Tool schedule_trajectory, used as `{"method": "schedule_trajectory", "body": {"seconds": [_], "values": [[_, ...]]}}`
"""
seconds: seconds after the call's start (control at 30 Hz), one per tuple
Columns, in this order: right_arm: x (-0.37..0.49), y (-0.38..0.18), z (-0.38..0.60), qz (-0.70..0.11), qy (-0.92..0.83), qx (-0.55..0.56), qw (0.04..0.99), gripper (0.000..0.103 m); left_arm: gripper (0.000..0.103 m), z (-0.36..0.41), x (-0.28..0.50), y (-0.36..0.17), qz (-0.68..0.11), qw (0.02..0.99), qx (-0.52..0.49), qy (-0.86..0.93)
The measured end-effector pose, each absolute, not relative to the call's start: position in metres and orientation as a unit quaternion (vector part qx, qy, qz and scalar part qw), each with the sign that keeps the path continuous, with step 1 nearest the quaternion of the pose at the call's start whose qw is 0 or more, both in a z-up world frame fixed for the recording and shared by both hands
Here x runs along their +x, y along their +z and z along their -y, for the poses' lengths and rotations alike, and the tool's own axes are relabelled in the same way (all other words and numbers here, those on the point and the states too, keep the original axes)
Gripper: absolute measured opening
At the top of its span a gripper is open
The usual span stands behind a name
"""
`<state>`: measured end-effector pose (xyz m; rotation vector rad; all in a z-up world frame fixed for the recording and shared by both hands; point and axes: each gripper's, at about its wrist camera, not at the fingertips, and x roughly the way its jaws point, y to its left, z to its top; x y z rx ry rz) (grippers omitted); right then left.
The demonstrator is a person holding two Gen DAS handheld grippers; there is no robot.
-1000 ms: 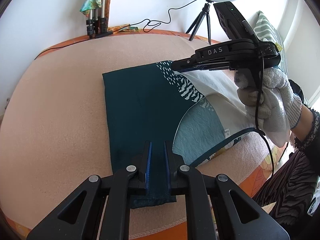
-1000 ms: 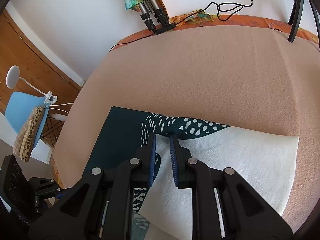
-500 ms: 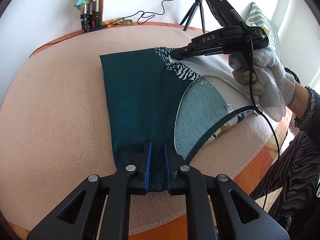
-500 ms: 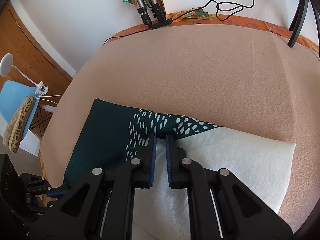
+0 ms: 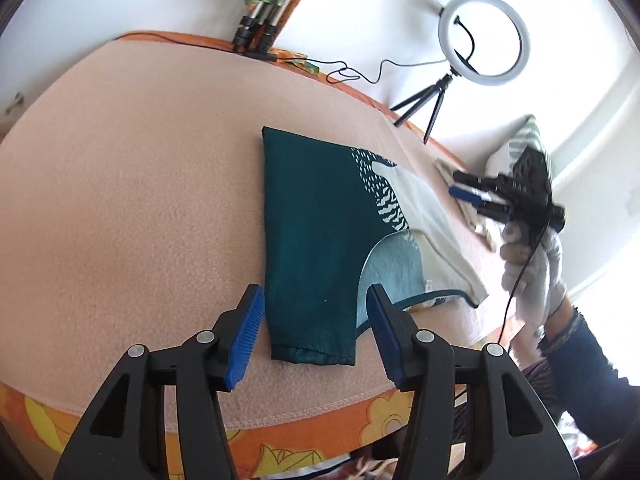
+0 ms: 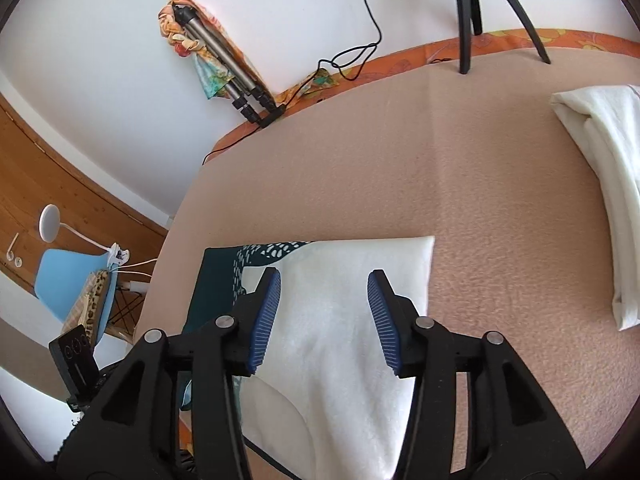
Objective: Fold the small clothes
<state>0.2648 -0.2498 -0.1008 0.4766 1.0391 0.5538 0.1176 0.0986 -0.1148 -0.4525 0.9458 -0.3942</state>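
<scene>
A small garment (image 5: 316, 240), dark teal with a white and light-blue print, lies folded flat on the peach blanket (image 5: 140, 200). My left gripper (image 5: 314, 334) is open and empty, just above the garment's near hem. In the right wrist view the garment (image 6: 340, 320) shows its white side with a teal strip at the left. My right gripper (image 6: 324, 320) is open and empty, raised over that white part. In the left wrist view the right gripper (image 5: 476, 196) hangs to the right of the garment, held by a gloved hand.
A folded white cloth (image 6: 600, 168) lies on the blanket at the right. A ring light on a tripod (image 5: 480, 36) stands at the far edge, with a cable and folded tripod legs (image 5: 256, 28) against the wall. The blanket's front edge (image 5: 320, 416) is near me.
Both grippers were shut on the garment; both have opened and let it go. The garment now lies flat. Both grippers have pulled back and up; the right one moved off to the right.
</scene>
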Motion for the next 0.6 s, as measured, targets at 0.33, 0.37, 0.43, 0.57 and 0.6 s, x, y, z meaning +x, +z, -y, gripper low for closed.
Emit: {"method": "schedule_trajectory", "body": {"seconds": [0.33,0.37,0.43,0.57,0.6], "values": [[0.258,-0.134,0.296,-0.514,0.239,0.282,0.774,0.051,0.052,-0.107,0.124,-0.146,-0.492,0.772,-0.363,-0.175],[0.258,-0.134,0.296,-0.516,0.241,0.281,0.773,0.052,0.052,-0.105,0.123,-0.148,-0.495,0.769,-0.365,-0.174],[0.258,-0.135,0.294,-0.517,0.242,0.279,0.772,0.052,0.052,-0.104,0.12,-0.149,-0.498,0.769,-0.364,-0.169],[0.258,-0.139,0.293,-0.522,0.247,0.287,0.764,0.052,0.052,-0.109,0.118,-0.15,-0.497,0.764,-0.379,-0.159],[0.258,-0.14,0.291,-0.524,0.247,0.285,0.764,0.052,0.052,-0.111,0.117,-0.15,-0.496,0.763,-0.383,-0.156]]}}
